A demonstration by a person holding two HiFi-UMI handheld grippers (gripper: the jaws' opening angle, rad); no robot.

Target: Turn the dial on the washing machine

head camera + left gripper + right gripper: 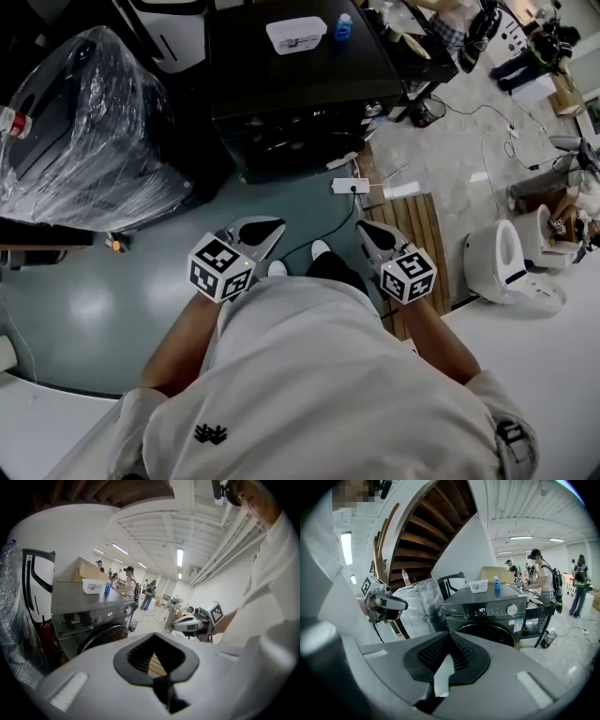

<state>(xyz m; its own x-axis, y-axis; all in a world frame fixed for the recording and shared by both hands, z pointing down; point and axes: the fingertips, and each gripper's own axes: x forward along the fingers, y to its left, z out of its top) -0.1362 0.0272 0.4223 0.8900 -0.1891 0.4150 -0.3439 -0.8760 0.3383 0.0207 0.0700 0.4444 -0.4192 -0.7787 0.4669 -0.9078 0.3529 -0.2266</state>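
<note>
The round silver dial sits at the right end of the control panel on the dark grey front-loading washing machine, well apart from both grippers. The left gripper and the right gripper each have jaws pressed together on nothing. That stance suits reaching in or backing off alike. The grey-green floor between lies open except for a white power strip. A plastic-wrapped bulk crowds the machine's left.

Dark, smooth, faintly glossy metal on the washer, with a shiny silver dial. Clear crinkled plastic wrap, glossy grey floor, slatted wood decking. Matt grey plastic on the right gripper, ribbed black pads; white cloth shirt.
</note>
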